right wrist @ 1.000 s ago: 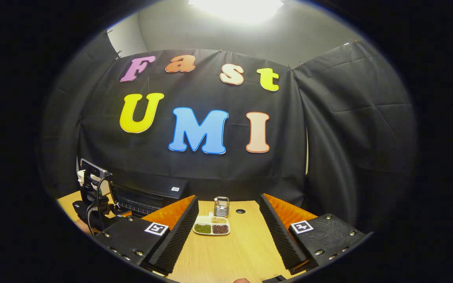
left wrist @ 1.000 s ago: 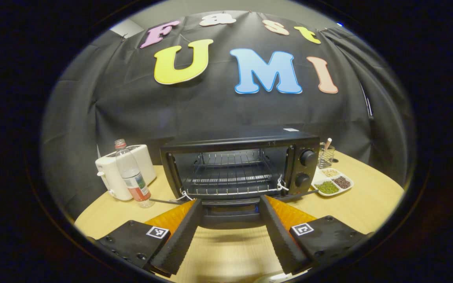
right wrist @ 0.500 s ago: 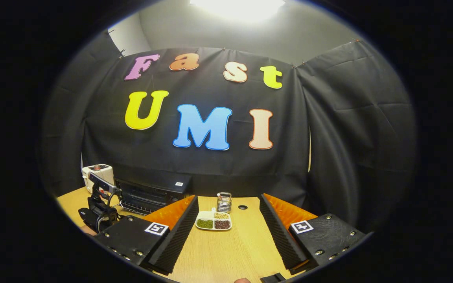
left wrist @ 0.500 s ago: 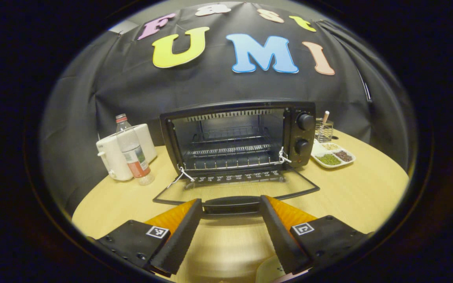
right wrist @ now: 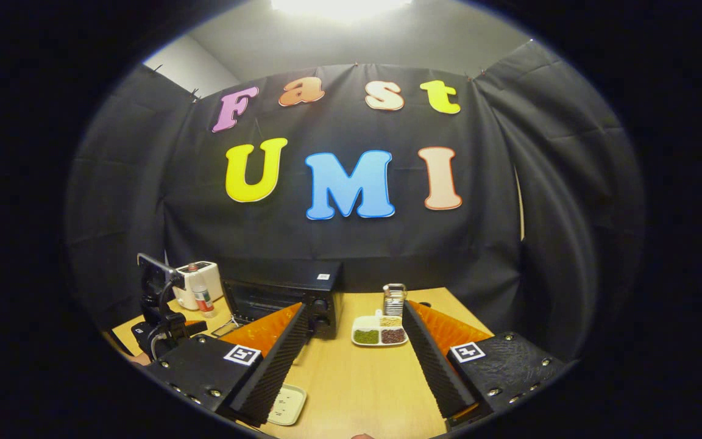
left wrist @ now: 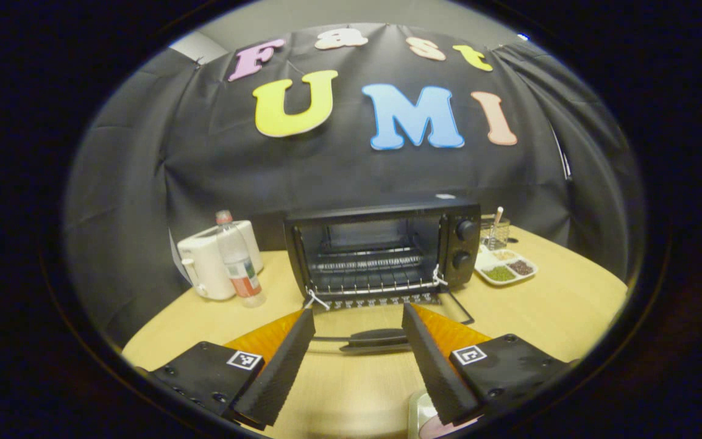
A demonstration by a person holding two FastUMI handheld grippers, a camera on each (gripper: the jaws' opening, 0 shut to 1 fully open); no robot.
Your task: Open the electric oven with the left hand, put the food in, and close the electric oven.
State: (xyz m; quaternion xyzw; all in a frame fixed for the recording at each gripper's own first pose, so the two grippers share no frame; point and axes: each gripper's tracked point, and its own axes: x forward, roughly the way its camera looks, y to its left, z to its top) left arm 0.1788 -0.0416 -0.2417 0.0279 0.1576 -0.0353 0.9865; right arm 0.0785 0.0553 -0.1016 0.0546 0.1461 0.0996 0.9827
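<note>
Right now the electric oven (left wrist: 381,250) stands near the back of the wooden table (left wrist: 570,305), its door (left wrist: 387,317) folded down flat toward the near side so the door handle (left wrist: 375,337) lies out front, just above the tabletop. Inside, the wire rack (left wrist: 369,268) is bare. Open tabletop runs from the door's front edge to the near rim of the table, and more bare wood lies to the right of the oven, in front of the sectioned dish of beans (left wrist: 505,269). A mesh holder (left wrist: 492,227) stands behind that dish. On the oven's left a white toaster (left wrist: 208,268) and a plastic bottle (left wrist: 238,268) stand close together, apart from the oven's side wall.

The left gripper (left wrist: 357,360) hangs in front of the door, its fingers spread wide with nothing between them; the handle lies beyond the tips, and whether they touch it cannot be told. A pale plate edge (left wrist: 415,414) peeks in at the bottom beside its right finger.

The right gripper (right wrist: 351,360) is likewise spread wide and empty over the bare table, and a small pale plate (right wrist: 287,405) lies just beside its left finger
</note>
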